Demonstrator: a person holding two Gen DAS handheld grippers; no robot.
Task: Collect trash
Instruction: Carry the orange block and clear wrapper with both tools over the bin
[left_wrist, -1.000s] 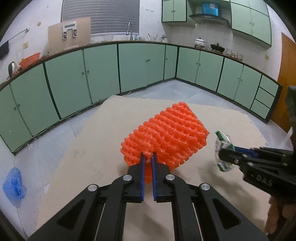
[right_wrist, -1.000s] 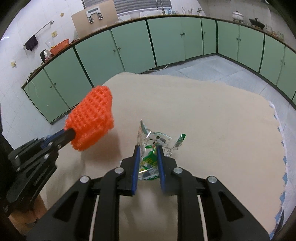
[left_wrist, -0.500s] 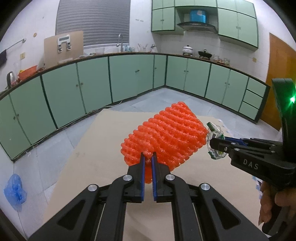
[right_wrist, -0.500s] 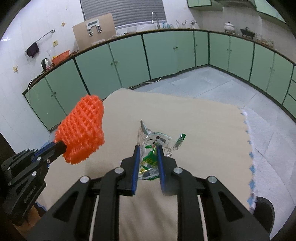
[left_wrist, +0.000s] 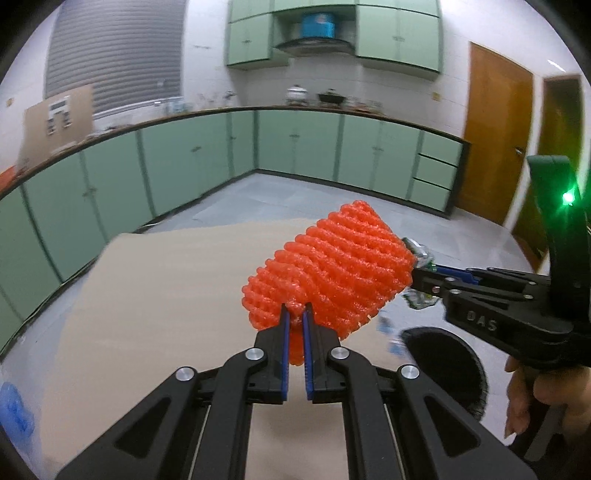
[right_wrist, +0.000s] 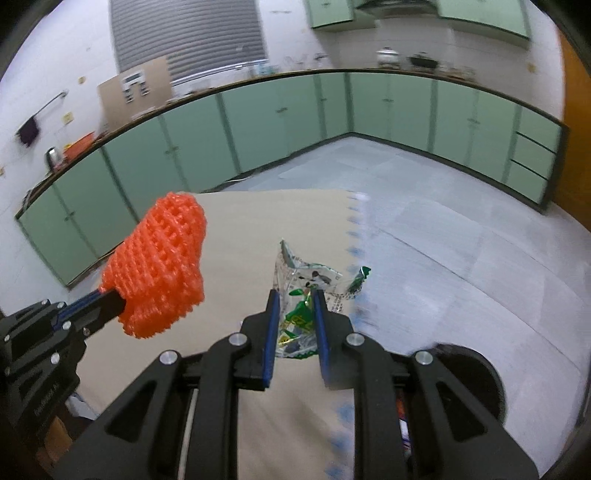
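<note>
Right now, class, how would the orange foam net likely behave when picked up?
The orange foam net probably weighs little: the left gripper holds it aloft by one pinched corner. It seems soft, squashing between the jaws, yet springy enough to keep its shape.

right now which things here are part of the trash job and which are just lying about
Job:
orange foam net, pinched by left gripper
crumpled wrapper, pinched by right gripper
black bin

Lying about:
blue bag
pots
cardboard
</note>
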